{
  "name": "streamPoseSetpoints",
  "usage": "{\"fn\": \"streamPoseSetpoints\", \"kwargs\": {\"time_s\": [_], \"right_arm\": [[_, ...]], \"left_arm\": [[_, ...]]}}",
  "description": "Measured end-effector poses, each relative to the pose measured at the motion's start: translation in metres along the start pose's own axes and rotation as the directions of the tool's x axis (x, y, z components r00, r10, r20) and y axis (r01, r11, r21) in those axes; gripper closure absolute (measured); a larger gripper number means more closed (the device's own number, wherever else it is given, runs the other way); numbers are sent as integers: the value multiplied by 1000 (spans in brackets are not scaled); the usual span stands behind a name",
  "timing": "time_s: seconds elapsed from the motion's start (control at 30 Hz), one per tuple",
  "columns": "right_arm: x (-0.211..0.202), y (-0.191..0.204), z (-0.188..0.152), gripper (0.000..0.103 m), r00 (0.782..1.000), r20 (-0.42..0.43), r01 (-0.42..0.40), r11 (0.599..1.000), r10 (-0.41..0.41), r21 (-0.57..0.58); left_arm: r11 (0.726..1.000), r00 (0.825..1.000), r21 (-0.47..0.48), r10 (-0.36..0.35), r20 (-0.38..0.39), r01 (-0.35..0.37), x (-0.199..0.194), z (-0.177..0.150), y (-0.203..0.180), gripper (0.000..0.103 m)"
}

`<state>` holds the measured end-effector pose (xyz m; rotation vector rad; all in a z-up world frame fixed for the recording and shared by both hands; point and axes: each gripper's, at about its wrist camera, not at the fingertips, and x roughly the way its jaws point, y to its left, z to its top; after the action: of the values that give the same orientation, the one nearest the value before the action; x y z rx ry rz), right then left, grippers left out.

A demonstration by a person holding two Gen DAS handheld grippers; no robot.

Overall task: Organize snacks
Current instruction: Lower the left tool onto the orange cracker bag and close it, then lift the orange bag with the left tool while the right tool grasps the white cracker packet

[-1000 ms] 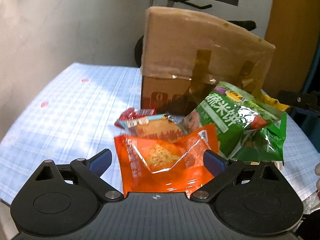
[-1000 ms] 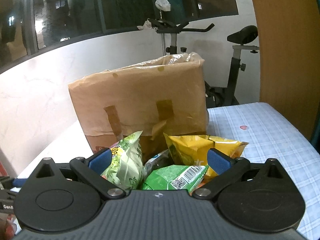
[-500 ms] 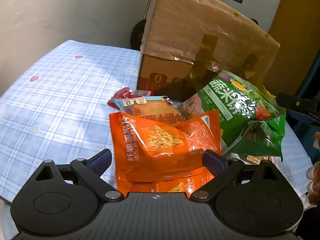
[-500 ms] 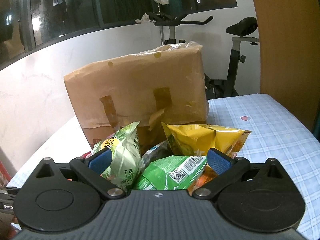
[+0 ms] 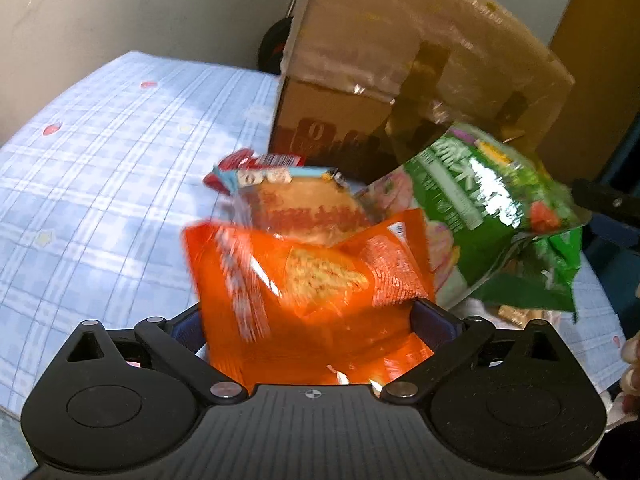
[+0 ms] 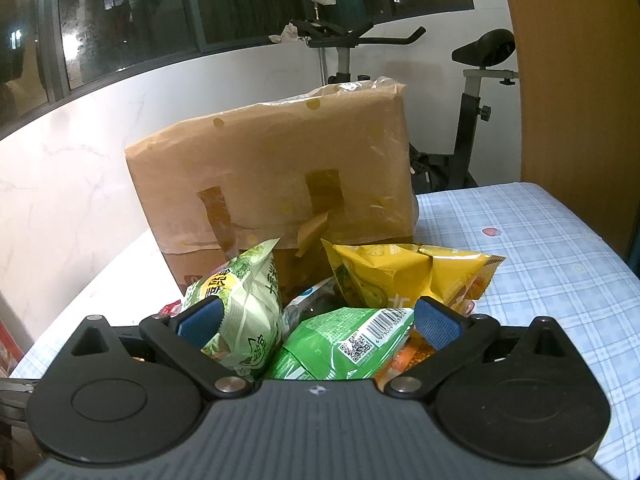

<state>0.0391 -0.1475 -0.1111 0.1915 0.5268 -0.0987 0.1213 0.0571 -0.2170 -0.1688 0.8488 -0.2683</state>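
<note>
The snacks are lying heaped on the checked cloth (image 5: 100, 168) just in front of the box (image 5: 400, 80). To the left of the heap, bare cloth is running out to the table edge; the right view is showing open cloth to the right too. The left gripper (image 5: 308, 320) is straddling the orange pack (image 5: 304, 280), jaws spread at its sides; a clamp cannot be told. The right gripper (image 6: 316, 320) is hovering with jaws released over the green pack (image 6: 344, 344), which is showing a barcode and QR code. The big green bag (image 5: 480, 208) is carrying blurred Chinese writing. A yellow bag (image 6: 400, 276) is lying crumpled.
</note>
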Motion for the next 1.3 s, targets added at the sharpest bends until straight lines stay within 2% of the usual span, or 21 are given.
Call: {"fn": "streamPoseSetpoints", "kwargs": {"time_s": [0.07,0.27,0.33,0.37,0.4,0.43,0.57,0.8,1.1,1.3], "right_arm": [[0,0,0,0,1000,0,-1,1000,1,1],[0,-2,0,0,1000,-3,-1,1000,1,11],[0,-3,1,0,1000,-4,-1,1000,1,16],[0,-4,1,0,1000,-4,0,1000,0,17],[0,-3,1,0,1000,-4,1,1000,-1,16],[0,-4,1,0,1000,-5,1,1000,-1,15],[1,-4,1,0,1000,-7,5,1000,-5,15],[-4,-12,-2,0,1000,-12,20,1000,-19,18],[-15,-13,-1,0,1000,16,19,1000,-19,11],[-25,-25,4,1,993,62,102,995,-101,-16]], "left_arm": [[1000,999,-18,4,-34,-5,6,-1,2,0],[1000,999,-28,-7,-44,6,7,0,4,1],[1000,999,-26,-16,-47,15,7,-1,5,4],[999,998,-24,-30,-47,29,6,-1,4,11],[999,998,-18,-49,-42,48,4,-1,3,22],[997,997,-5,-72,-30,71,1,-1,2,25],[996,997,49,-71,-4,71,-8,-1,-7,32],[996,993,42,-85,77,82,-32,6,-5,33],[998,984,13,-59,169,58,-55,17,-6,33],[999,972,30,-37,231,31,-66,21,-12,33]]}}
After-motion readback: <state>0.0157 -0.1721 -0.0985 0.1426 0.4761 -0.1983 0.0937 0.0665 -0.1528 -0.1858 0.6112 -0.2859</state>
